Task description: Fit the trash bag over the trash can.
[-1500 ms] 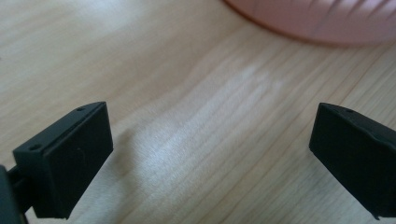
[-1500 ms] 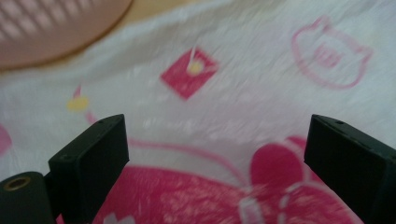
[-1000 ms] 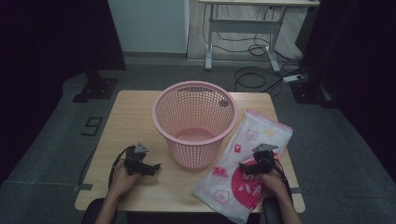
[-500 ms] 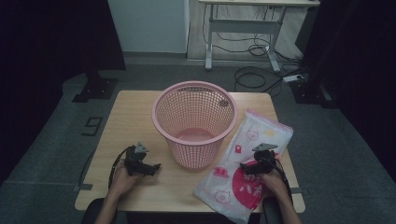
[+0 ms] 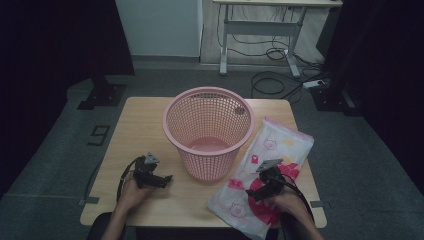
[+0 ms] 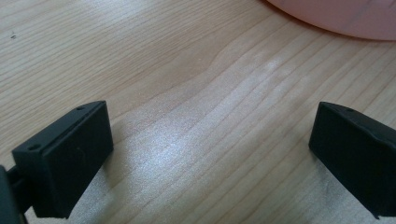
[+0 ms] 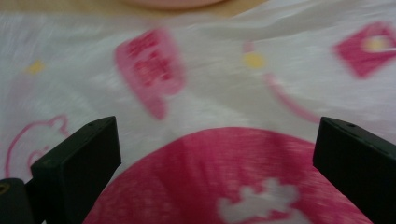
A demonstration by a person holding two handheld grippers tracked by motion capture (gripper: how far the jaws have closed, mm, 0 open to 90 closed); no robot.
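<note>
A pink mesh basket (image 5: 209, 131) stands upright in the middle of the wooden table (image 5: 142, 120). To its right lies a flat white plastic bag (image 5: 280, 145) printed with pink pigs and a red circle (image 7: 224, 177). My left gripper (image 5: 161, 180) rests open on bare wood (image 6: 205, 140) left of the basket, whose base (image 6: 336, 16) shows at the top of the left gripper view. My right gripper (image 5: 254, 194) hovers open just over the bag's near end, jaws wide apart above the red print.
The table's front edge (image 5: 165, 224) is close to both hands. Beyond the table stand a desk frame (image 5: 260, 30) with cables (image 5: 272, 82) on the grey floor and dark stands at both sides.
</note>
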